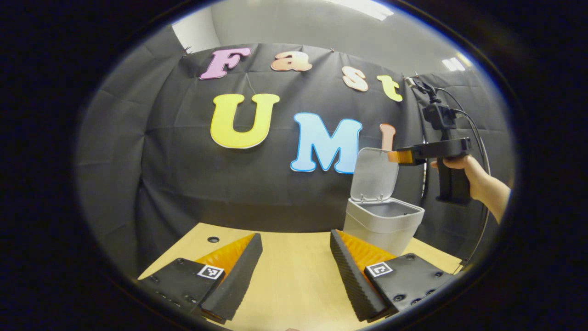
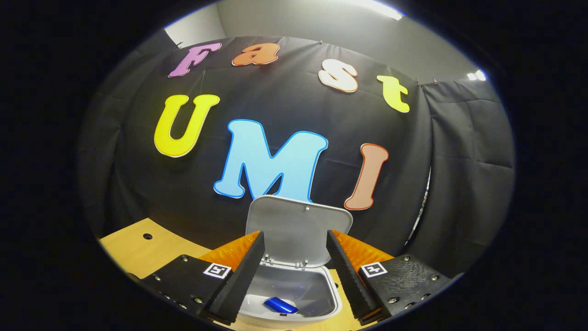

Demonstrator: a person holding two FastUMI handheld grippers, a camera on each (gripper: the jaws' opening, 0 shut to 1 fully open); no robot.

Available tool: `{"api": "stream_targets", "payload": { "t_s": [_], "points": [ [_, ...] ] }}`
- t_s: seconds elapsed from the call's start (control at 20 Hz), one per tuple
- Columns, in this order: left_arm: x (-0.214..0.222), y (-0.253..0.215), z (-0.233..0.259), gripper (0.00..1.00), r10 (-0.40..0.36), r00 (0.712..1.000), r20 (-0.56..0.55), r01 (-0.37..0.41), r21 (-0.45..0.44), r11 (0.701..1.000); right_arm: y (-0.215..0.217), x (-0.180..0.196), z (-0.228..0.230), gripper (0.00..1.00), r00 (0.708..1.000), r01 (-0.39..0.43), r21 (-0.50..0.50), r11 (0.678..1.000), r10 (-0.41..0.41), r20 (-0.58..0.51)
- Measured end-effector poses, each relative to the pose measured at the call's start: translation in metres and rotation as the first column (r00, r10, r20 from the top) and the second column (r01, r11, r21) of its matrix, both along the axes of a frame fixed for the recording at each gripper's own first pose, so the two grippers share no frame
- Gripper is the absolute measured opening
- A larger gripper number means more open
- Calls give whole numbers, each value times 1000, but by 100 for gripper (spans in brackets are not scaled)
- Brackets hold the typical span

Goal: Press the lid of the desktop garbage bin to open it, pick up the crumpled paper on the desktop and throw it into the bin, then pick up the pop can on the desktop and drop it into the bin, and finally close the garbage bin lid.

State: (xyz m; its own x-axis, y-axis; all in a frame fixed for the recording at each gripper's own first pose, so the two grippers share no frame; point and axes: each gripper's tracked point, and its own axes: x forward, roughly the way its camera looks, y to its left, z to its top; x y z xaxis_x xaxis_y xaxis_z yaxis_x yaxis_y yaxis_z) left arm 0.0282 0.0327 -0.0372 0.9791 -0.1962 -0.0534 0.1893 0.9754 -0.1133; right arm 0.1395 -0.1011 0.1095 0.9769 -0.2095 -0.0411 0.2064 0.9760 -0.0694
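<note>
The grey desktop bin point(image 1: 383, 225) stands at the back right of the table with its lid point(image 1: 374, 174) tipped up and open. In the right gripper view I look down into the bin point(image 2: 333, 294), where a blue pop can point(image 2: 280, 305) lies on the bottom, under the raised lid point(image 2: 298, 225). My right gripper point(image 2: 295, 233) hangs open over the bin's mouth with nothing between its fingers. In the left gripper view a hand point(image 1: 473, 172) holds that right gripper point(image 1: 394, 156) level with the top of the lid. My left gripper point(image 1: 295, 235) stands open and empty over the table, left of the bin.
The light wooden table point(image 1: 294, 285) has a small round hole point(image 1: 213, 239) near its back left. The black cloth wall runs close behind the bin. A cable point(image 1: 477, 133) trails from the right gripper's handle.
</note>
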Motion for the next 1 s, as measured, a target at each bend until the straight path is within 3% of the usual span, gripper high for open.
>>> {"api": "stream_targets", "payload": {
  "t_s": [0.6, 1.0],
  "points": [
    [14, 1, 2, 98, 91, 996, 6, -91, -28, 995, -31, 75, 34, 87, 998, 27, 56, 998, -30, 52],
    [13, 20, -3, 98, 153, 988, -6, -153, -13, 988, -39, 102, 20, 87, 999, 24, 187, 982, -29, 26]
  ]
}}
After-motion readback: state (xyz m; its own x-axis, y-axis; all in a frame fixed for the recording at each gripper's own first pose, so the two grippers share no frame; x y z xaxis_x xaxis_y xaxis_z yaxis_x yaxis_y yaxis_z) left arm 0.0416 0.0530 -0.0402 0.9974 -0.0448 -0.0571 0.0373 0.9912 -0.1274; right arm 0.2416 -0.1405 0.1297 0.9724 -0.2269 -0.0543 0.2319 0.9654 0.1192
